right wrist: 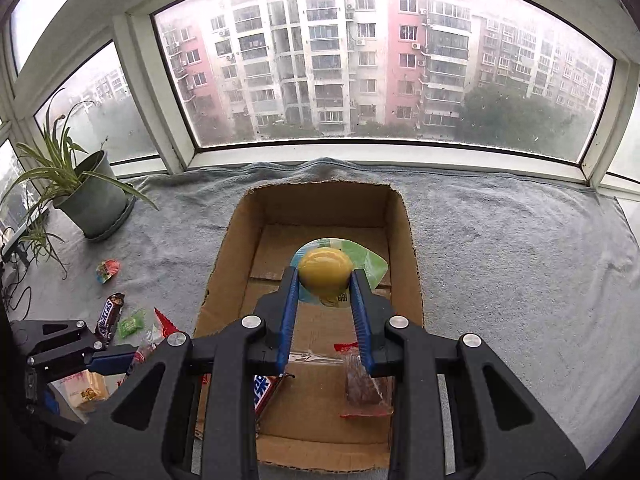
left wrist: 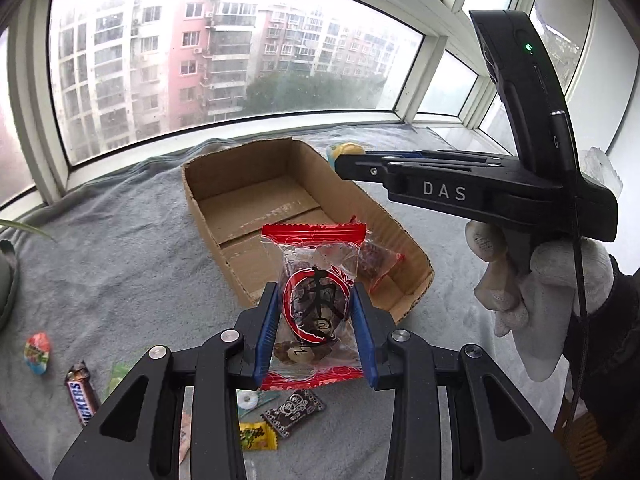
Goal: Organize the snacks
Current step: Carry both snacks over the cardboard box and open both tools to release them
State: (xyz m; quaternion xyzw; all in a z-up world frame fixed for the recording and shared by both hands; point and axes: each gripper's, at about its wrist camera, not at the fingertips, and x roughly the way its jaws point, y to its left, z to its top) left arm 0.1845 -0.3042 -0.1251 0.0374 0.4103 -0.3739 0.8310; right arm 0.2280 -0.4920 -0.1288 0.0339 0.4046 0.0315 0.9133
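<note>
A grey towel-like cloth [right wrist: 500,240] is covering the sill, and on it the open brown cardboard box [right wrist: 236,240] is sitting. Only the right wrist view is showing the green potted plant [right wrist: 86,196] at the left; only the left wrist view is showing the white-gloved hand [left wrist: 532,280] holding the right gripper [left wrist: 344,158] from the side.

The right gripper [right wrist: 325,280] is clamping a yellow jelly cup with a green foil lid [right wrist: 325,276] above the box interior — its printed label is half hidden by the blue pads. The left gripper [left wrist: 316,308] is pinching a clear red-edged date packet [left wrist: 316,280] just short of the box's near wall.

A similar red packet [right wrist: 364,388] and a Snickers bar [right wrist: 264,392] (cut off by the gripper body) are lying inside. Loose wrappers, among them a second Snickers bar [left wrist: 82,394], are lying on the cloth — the smaller ones too blurred to read.
</note>
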